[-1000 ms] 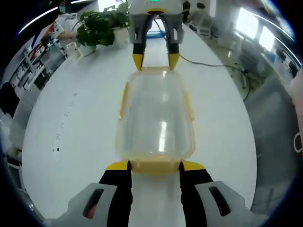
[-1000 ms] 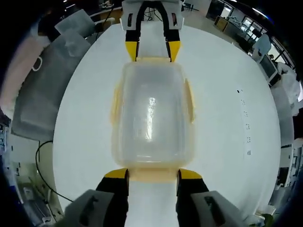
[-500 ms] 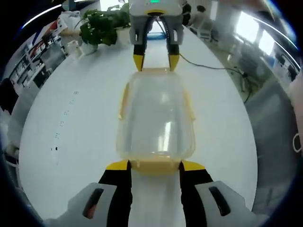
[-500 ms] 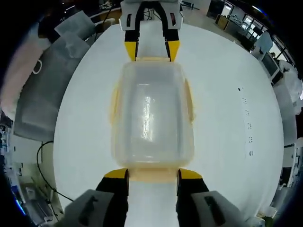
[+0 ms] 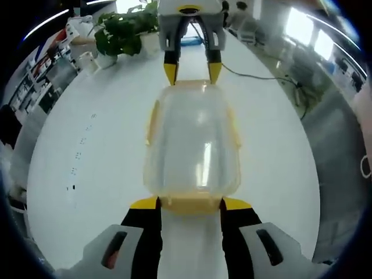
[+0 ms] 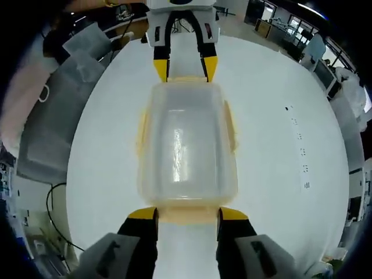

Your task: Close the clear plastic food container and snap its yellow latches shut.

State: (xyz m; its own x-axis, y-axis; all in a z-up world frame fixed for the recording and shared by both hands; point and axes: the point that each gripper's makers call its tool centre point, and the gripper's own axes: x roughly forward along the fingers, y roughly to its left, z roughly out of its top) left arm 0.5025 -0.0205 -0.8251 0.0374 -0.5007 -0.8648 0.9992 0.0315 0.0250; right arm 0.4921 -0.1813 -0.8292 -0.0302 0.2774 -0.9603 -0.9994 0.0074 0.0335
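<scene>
Left gripper (image 5: 189, 203): jaws apart, tips at the container's near end latch.
Right gripper (image 6: 187, 213): jaws apart, tips at the opposite end latch (image 6: 187, 215).
Container (image 5: 192, 142): lid on, lying lengthwise between both grippers on the white table (image 5: 87, 151).
Plant (image 5: 125, 32): beyond, at the table's far end.

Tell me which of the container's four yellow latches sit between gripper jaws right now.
The two end latches: the near one lies between the left gripper tips, the far one between the right gripper tips. The long-side latches have no jaws at them.
</scene>
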